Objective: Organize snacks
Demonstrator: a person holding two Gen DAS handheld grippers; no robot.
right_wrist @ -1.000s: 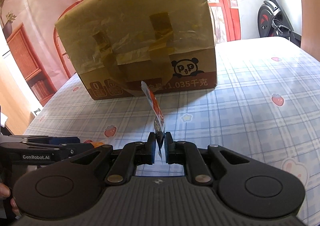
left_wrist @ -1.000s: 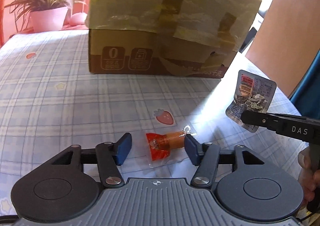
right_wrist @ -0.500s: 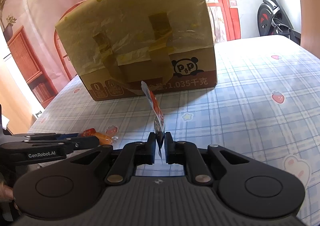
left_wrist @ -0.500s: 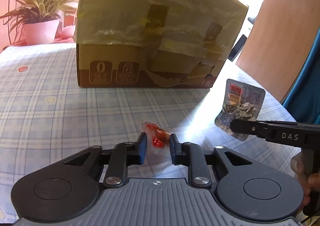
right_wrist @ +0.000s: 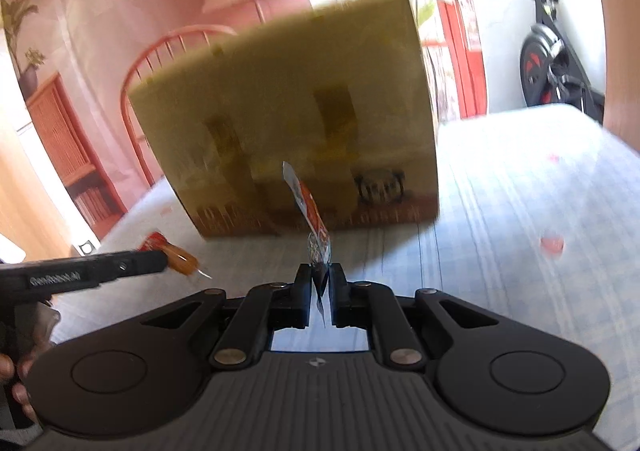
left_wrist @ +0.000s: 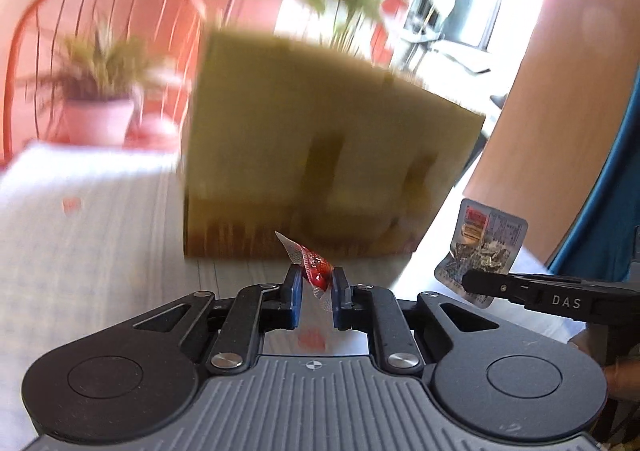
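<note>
- Currently the left gripper (left_wrist: 316,285) is pinching a red sausage packet (left_wrist: 314,271); its blue pads (left_wrist: 296,287) are pressing both sides, nearly together.
- Packet is sitting between the fingertips, clear sealed end sticking up and leftward, clear of the checked tablecloth (left_wrist: 100,251).
- Cardboard box (left_wrist: 320,171) is standing beyond on the table, blurred.
- Right gripper (right_wrist: 319,285) is clamping a flat printed snack sachet (right_wrist: 310,215), fingers practically together on its lower edge.
- Sachet is standing edge-on above the fingertips, leaning slightly left, in front of the box.
- From the left view, the sachet's printed face is showing, right of the box.
</note>
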